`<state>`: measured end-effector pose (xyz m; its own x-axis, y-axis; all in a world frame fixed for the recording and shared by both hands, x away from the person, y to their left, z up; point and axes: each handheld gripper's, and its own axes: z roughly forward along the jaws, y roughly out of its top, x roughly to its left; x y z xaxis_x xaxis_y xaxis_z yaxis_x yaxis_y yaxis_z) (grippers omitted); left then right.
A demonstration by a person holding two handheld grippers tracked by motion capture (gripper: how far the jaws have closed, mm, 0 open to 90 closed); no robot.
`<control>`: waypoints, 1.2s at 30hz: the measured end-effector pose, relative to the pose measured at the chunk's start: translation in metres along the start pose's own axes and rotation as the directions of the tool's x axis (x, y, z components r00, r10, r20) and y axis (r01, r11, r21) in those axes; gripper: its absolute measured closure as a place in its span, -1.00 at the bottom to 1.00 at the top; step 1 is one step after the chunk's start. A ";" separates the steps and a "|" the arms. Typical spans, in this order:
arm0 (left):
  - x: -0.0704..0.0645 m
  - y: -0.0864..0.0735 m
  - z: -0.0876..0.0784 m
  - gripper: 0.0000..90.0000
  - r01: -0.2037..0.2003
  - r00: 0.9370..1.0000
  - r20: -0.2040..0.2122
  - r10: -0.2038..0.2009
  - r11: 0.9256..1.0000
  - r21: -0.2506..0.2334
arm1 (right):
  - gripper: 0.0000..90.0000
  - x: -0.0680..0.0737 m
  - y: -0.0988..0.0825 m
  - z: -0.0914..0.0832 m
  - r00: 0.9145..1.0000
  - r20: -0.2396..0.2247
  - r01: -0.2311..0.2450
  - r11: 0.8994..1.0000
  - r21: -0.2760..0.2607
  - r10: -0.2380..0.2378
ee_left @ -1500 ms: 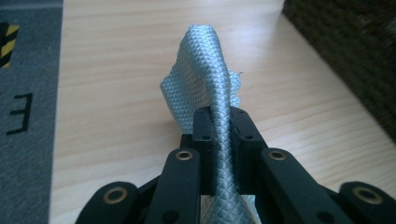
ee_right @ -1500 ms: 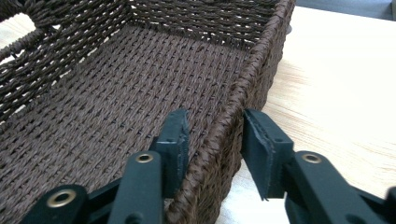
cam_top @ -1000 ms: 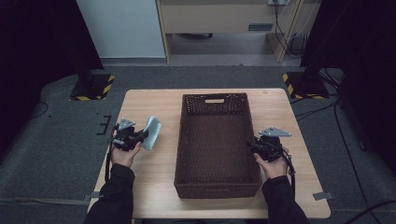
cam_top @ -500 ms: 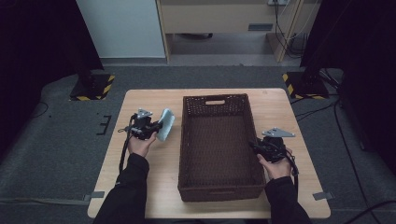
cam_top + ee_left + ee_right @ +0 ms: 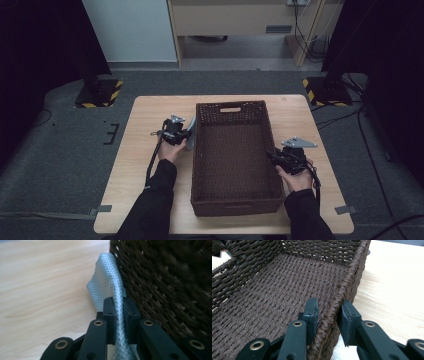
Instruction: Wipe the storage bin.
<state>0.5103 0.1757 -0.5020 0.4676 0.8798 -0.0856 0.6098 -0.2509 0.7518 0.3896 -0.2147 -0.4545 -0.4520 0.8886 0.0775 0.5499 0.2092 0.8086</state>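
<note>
The left gripper (image 5: 186, 135) was clamped on a pale blue cloth (image 5: 110, 287), held just left of the brown basket's (image 5: 200, 150) far left wall. The right gripper (image 5: 328, 315) straddled the basket's right rim; whether its pads pressed it was unclear.

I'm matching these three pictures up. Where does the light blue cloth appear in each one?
High view: the light blue cloth sits left of centre, pinched in the left gripper against the basket's left wall.
Left gripper view: cloth at centre, rising from between the jaws.
Right gripper view: I cannot find the cloth.
Shared landmark: the brown woven basket.
</note>
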 end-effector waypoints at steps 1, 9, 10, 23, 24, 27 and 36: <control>0.000 0.000 0.000 0.81 0.000 1.000 0.000 0.000 1.000 0.000 | 0.56 0.000 0.000 0.000 1.000 -0.002 0.000 1.000 0.002 0.000; 0.003 0.008 -0.012 0.84 0.063 0.993 0.101 -0.055 0.995 -0.077 | 0.55 -0.001 0.000 0.000 1.000 -0.007 0.000 1.000 -0.003 0.000; 0.005 0.016 -0.024 0.84 0.061 0.992 0.118 -0.047 0.991 -0.118 | 0.55 -0.001 0.000 0.000 1.000 -0.007 0.000 1.000 -0.003 0.000; 0.003 0.017 -0.027 0.84 0.025 0.993 0.120 -0.011 0.993 -0.115 | 0.55 -0.001 -0.001 0.000 1.000 -0.010 -0.001 1.000 -0.006 0.001; 0.003 0.012 -0.021 0.84 0.028 0.993 0.116 -0.017 0.996 -0.090 | 0.55 -0.001 -0.001 0.000 1.000 -0.009 -0.001 1.000 -0.006 0.001; 0.003 -0.002 -0.004 0.84 0.028 0.994 0.109 -0.025 0.999 -0.029 | 0.55 -0.001 -0.001 0.000 1.000 -0.009 -0.001 1.000 -0.006 0.001; 0.007 0.018 -0.025 0.83 0.026 0.994 0.108 -0.017 0.996 -0.088 | 0.55 -0.001 -0.001 0.000 1.000 -0.010 -0.002 1.000 -0.006 0.002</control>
<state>0.5085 0.1871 -0.4732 0.5240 0.8349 -0.1683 0.5633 -0.1914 0.8038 0.3900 -0.2159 -0.4553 -0.4578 0.8851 0.0845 0.5467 0.2053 0.8118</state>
